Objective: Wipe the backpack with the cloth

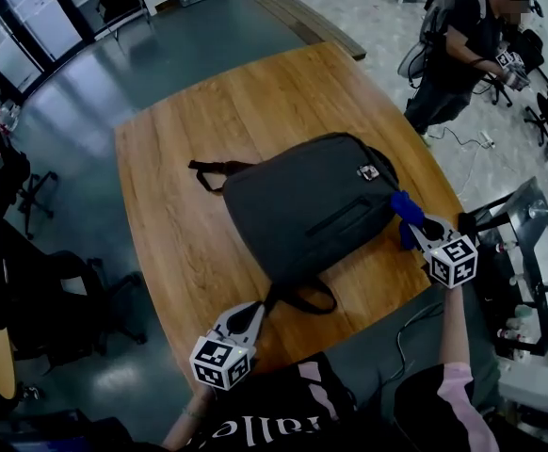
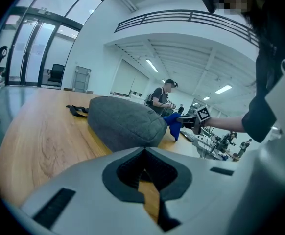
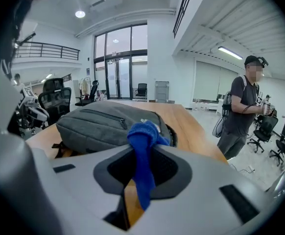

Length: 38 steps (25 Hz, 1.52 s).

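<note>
Table [image 1: 180, 158]: wood, rounded corners, on a dark glossy floor [image 1: 86, 92]. Windows [image 1: 20, 17] ran along the far left, with office chairs [image 1: 29, 196] beside the table. A person [image 1: 458, 45] stood beyond the far right corner.

Backpack [image 1: 312, 205]: grey, lying flat mid-table, one strap [image 1: 213, 169] trailing left.

Your left gripper [image 1: 255, 311]: jaws drawn together to a thin slit, nothing seen held, tips at the backpack's near loop [image 1: 302, 301].

Your right gripper [image 1: 423, 226]: jaws clamped on the blue cloth [image 1: 404, 210], which touched the backpack's right edge.
</note>
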### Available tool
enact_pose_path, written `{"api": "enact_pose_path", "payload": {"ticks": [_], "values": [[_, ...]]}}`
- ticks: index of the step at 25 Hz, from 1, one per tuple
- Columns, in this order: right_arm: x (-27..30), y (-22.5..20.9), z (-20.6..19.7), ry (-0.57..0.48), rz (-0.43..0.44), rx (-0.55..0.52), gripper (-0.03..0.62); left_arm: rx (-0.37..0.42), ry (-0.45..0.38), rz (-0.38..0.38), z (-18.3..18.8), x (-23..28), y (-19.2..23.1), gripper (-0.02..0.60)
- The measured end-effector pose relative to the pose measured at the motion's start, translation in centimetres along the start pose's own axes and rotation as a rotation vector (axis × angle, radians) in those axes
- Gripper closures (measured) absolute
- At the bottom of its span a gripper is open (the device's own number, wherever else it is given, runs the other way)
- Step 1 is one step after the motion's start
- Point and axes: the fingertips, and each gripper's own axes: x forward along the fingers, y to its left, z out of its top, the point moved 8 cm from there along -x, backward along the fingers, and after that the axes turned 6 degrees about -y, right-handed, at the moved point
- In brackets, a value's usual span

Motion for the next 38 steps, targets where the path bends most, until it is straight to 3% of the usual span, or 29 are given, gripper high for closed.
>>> {"api": "enact_pose_path", "payload": {"ticks": [8,15,20,26,30,38], "values": [[-1.1,9.1,1.8,-0.085,0.038,0.049,0.528,0.007,-0.026,-0.024,-0.4,-2.9,0.5,0.583],[-3.3,19.8,4.4,-0.194,-0.037,0.179,0.528,0.032,-0.059,-0.059,-0.2,-8.5,4.0,0.583],[-5.9,27.7,5.3,-0.23,-0.133,0.254,0.528,0.066,-0.093,-0.148,1.6,-13.0,7.0,0.583],[-9.6,38.2,4.9,-0.334,-0.24,0.384,0.528,0.1,-0.118,-0.245,2.6,-19.2,10.1,0.583],[-11.0,44.3,3.4,-0.36,-0.29,0.447,0.528,0.058,-0.104,-0.268,2.1,-21.8,11.8,0.583],[-12.8,52.7,1.1,-0.369,-0.299,0.53,0.528,0.052,-0.043,-0.344,0.0,-23.5,10.4,0.583]]}}
